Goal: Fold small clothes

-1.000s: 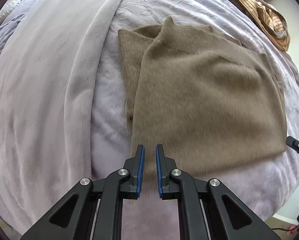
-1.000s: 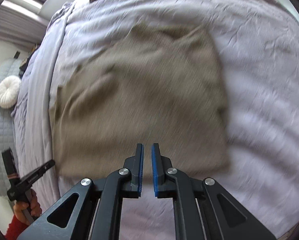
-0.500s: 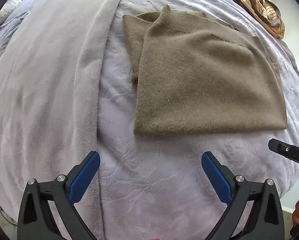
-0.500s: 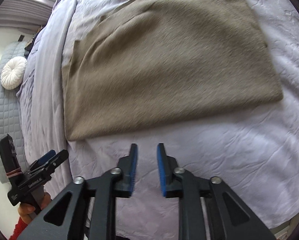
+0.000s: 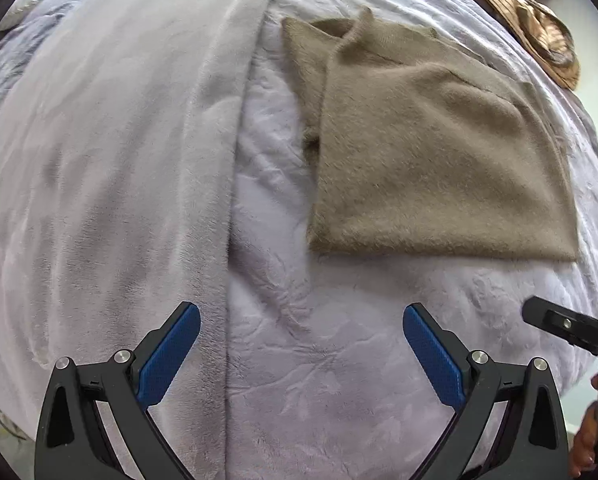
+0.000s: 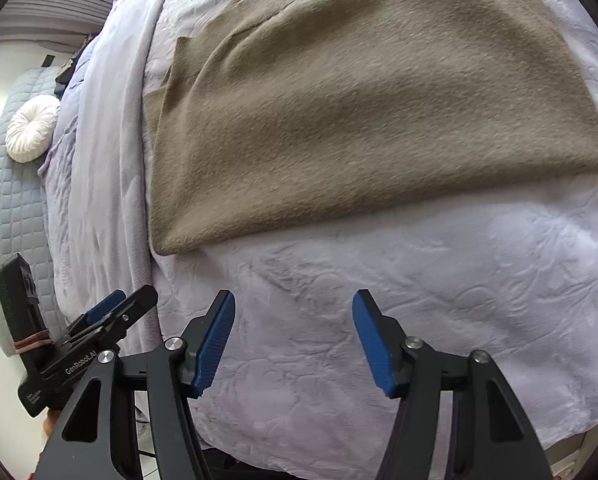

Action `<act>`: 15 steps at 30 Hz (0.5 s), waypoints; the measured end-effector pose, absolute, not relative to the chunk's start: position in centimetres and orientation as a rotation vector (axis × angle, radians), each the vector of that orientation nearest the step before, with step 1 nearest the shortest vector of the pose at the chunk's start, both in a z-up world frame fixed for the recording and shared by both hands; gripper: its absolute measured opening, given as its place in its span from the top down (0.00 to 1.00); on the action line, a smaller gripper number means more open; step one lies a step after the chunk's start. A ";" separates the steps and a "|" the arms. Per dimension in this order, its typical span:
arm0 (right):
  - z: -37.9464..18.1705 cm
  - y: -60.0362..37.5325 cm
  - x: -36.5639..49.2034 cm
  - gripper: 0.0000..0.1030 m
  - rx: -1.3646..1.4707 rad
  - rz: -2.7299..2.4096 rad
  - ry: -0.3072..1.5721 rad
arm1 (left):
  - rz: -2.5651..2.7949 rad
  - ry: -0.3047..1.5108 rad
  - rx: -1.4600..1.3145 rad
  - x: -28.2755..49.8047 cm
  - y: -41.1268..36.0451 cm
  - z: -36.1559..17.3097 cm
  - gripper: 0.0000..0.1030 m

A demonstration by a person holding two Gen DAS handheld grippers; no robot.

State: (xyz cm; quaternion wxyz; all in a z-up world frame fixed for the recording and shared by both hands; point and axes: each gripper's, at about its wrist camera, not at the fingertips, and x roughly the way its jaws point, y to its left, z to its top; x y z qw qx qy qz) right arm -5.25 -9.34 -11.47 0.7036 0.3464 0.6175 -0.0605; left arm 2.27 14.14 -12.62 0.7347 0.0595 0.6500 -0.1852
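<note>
- Hovering above the bed, the left hand-held gripper has its blue pads spread wide and nothing between them.
- Sweater, the landmark: a tan knit lying folded flat on the lilac bedspread, its near edge straight across, well apart from the left gripper's tips.
- At the sweater's far left corner a lower layer peeks out from under the top one, with a little point of fabric standing up.
- Left of the sweater, a pale plush blanket runs in a long band down the bed.
- Beyond the sweater's far right corner, a striped brown cloth is bunched at the bed's edge.
- Over in the right wrist view, the right hand-held gripper is also parted, a bit less wide than the left, gripping nothing, poised over bare bedspread short of the sweater.
- The left gripper shows there too, down past the sweater's near left corner, by the bed's edge.
- Far off to the sweater's left, a round white cushion sits against a grey quilted headboard.
</note>
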 end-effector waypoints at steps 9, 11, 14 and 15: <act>-13.1 -8.2 -5.6 0.37 0.874 -0.151 1.358 | -0.419 1.450 0.106 2.5 15.6 -12.6 0.01; -13.5 -8.2 -5.7 0.37 0.911 -0.156 1.349 | -0.423 1.448 0.106 2.6 15.7 -12.5 0.01; -14.0 -8.1 -5.7 0.37 0.960 -0.155 1.333 | -0.427 1.448 0.090 2.9 16.0 -12.3 0.01; -14.2 -8.2 -5.6 0.37 0.982 -0.153 1.322 | -0.429 1.450 0.077 3.0 16.2 -12.2 0.01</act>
